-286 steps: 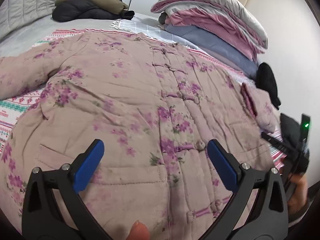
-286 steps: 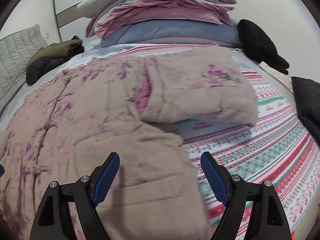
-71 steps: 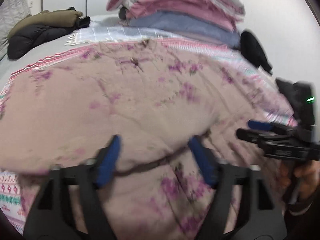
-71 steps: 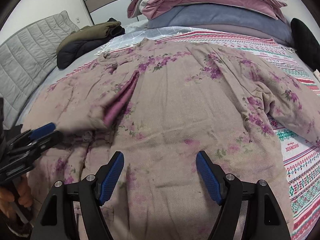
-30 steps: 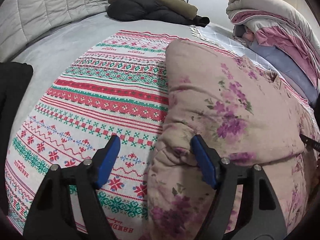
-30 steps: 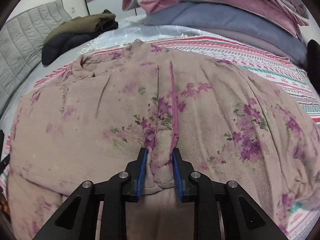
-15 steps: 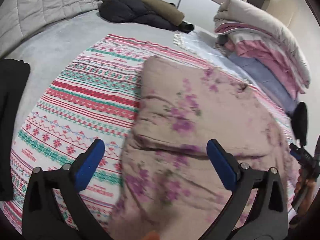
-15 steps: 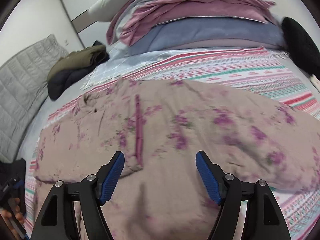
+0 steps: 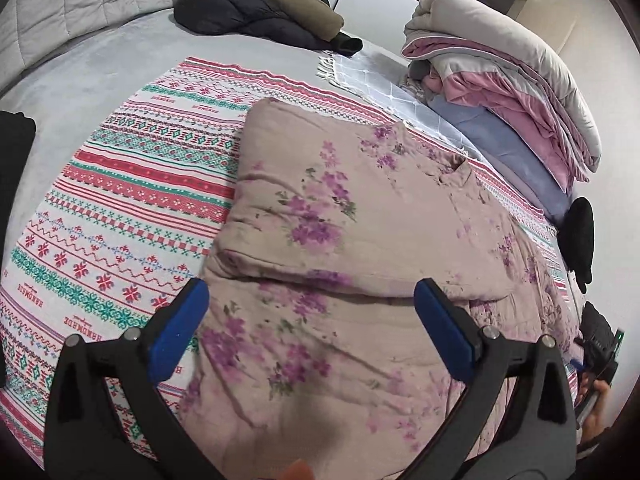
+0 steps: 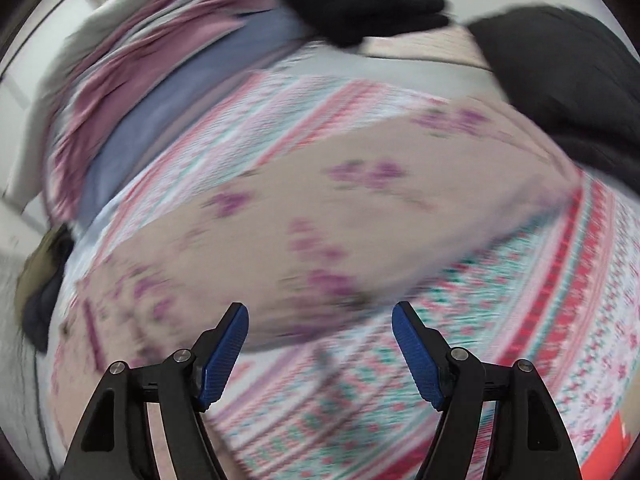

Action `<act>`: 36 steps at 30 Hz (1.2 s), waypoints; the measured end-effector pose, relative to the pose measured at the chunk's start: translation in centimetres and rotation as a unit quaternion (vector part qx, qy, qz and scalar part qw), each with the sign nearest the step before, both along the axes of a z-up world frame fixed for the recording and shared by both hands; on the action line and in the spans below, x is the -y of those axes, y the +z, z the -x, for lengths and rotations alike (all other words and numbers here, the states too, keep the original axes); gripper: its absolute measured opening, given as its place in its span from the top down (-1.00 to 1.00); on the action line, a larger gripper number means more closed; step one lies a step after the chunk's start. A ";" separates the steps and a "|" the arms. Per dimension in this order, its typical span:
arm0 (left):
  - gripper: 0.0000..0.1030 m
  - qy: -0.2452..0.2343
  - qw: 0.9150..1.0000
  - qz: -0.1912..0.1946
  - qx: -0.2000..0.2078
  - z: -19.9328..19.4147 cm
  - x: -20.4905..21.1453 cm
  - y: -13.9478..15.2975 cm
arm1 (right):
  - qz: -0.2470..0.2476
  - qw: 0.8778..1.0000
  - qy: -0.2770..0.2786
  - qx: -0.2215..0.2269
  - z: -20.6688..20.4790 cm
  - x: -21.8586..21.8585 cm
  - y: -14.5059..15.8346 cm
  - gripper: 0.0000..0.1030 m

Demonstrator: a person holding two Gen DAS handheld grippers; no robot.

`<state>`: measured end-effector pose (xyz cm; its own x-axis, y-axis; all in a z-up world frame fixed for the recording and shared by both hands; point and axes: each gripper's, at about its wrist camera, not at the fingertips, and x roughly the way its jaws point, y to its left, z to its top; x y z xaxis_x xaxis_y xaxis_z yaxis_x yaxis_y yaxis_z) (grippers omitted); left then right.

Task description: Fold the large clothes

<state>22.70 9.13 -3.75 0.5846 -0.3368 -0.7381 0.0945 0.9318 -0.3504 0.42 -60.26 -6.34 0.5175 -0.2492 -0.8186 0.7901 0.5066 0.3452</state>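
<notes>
The dusty-pink quilted jacket with purple flower print [image 9: 360, 240] lies on the bed, on top of a white blanket with red and green knitted-style bands [image 9: 132, 208], one side already turned in so that a thick padded fold edge runs across it just ahead of the left tool [image 9: 312, 320]. That tool hangs above the jacket with its blue pads spread as wide as they go, having just finished opening, and nothing sits between them. In the blurred right wrist view the right tool [image 10: 320, 340] is also spread, its jaws recently opened and empty; it hovers over the striped blanket just beside the jacket's near edge.

The jacket looks soft and bulky, padded enough to hold a puffy crease rather than a sharp one, and probably light for its size. It should drag a little on the woven blanket rather than slide. A good hold would be on a doubled edge or a hem corner, where the pads can bite through both layers; pinching only the outer layer mid-panel would likely just lift a tent of cloth.
</notes>
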 end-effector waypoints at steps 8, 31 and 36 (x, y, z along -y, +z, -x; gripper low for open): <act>-0.98 -0.013 1.000 -0.008 0.017 0.1 1.6 -0.2 | -0.095 0.989 -0.078 0.081 3.7 4.5 -4.1 -0.47; -0.98 -0.029 0.999 -0.014 0.027 -0.2 3.8 -0.9 | 0.044 0.985 -0.022 0.166 -4.5 2.0 4.4 0.73; -0.98 -0.028 0.999 -0.009 0.030 -0.1 3.6 -0.6 | 0.119 0.972 0.070 0.189 -8.0 -4.6 10.7 0.74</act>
